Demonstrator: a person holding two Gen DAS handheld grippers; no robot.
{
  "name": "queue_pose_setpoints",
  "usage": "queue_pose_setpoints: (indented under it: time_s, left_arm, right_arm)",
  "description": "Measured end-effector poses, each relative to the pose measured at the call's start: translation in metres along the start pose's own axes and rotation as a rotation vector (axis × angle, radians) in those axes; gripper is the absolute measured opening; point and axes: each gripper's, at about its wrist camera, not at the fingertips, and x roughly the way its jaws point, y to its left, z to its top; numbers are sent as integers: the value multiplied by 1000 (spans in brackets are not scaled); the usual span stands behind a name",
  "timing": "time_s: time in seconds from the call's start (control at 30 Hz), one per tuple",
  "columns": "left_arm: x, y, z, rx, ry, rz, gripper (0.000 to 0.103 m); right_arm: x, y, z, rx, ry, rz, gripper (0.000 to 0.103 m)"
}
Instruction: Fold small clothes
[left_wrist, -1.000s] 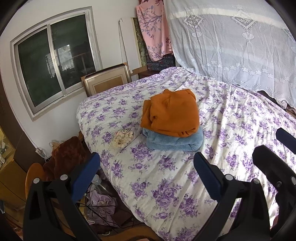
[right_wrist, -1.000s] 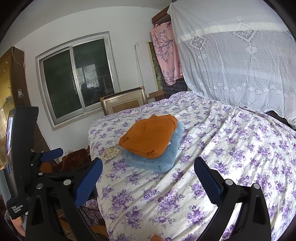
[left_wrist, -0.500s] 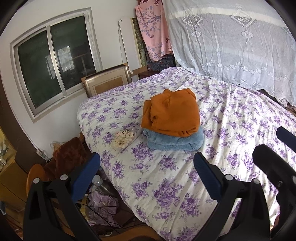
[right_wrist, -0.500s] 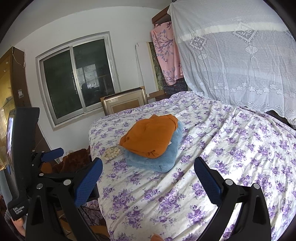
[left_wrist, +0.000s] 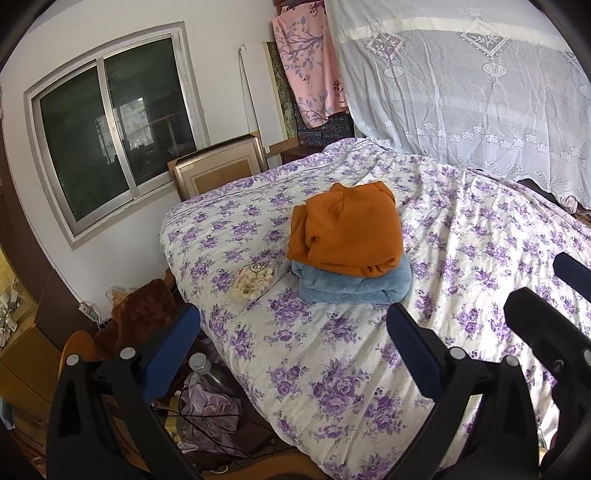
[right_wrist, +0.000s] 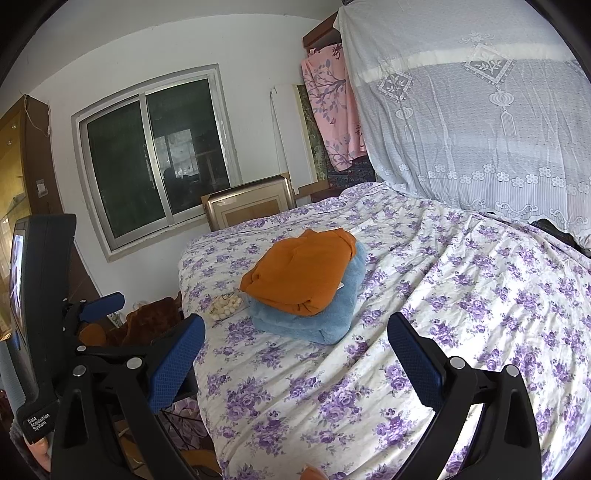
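Left gripper: jaws spread wide, nothing between the blue pads; it hovers over the near edge of the bed, lower centre of the left wrist frame. Right gripper: likewise released and empty, pads wide apart, lower centre of its own frame. In the left wrist view the right gripper shows as black parts with a blue tip at the right edge. In the right wrist view the left gripper sits at the left edge, carrying a black unit labelled "Data Acquisition System".

Task items: folded orange garment lies on top of a folded light-blue garment, the two stacked and touching, centre of both frames. The blue one rests directly on the bedspread, white with purple flowers. The stack sits toward the left side of the bed, well apart from both grippers.

Just beside the stack, to its left in frame, a clear packet of small white round pieces lies on the bedspread near the bed edge.

Surroundings: sliding window in the upper left; framed picture leaning against the wall below it; pink floral cloth hanging at top centre; white lace curtain across the upper right. Floor clutter at lower left, including a brown plush item and lilac fabric.
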Motion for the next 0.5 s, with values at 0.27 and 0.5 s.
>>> queue_pose_setpoints:
  time_s: [0.27,0.5]
  left_arm:
    - [-1,1,1,4,-1,0,98]
    - [-1,-1,1,3,0,0,98]
  right_arm:
    - [0,1,0,2,-1,2,100]
    - [0,0,1,2,-1,2,100]
